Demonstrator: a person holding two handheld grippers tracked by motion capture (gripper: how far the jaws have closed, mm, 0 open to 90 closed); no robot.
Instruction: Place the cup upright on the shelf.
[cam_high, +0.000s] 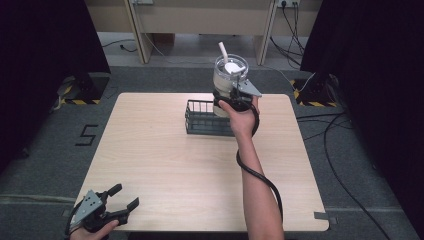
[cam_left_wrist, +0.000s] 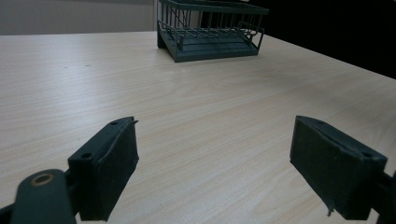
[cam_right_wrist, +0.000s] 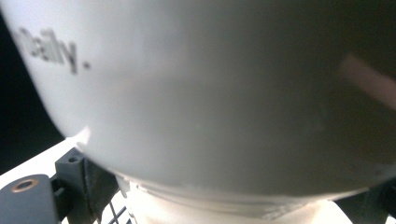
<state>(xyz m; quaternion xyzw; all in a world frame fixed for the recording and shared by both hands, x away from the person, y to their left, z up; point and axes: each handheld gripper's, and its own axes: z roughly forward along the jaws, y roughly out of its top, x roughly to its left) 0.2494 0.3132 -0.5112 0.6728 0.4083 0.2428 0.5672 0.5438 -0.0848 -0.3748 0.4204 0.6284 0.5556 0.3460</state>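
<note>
A white tumbler (cam_high: 227, 79) with a clear lid and a white straw is held up in the air above the right end of a dark wire basket (cam_high: 206, 118). My right gripper (cam_high: 231, 98) is shut on the tumbler's lower part. Up close in the right gripper view the tumbler's white wall (cam_right_wrist: 201, 93) bears grey lettering, and one jaw pad (cam_right_wrist: 95, 186) presses its side. My left gripper (cam_high: 122, 199) rests open at the table's near left corner, nothing between its pads (cam_left_wrist: 114, 168). The basket (cam_left_wrist: 210, 30) stands far ahead of it.
The light wooden table (cam_high: 165, 165) has its near edge just behind my left gripper. A black cable (cam_high: 260, 175) runs along the right forearm. Cables and dark curtains lie on the floor to the right, beyond the table.
</note>
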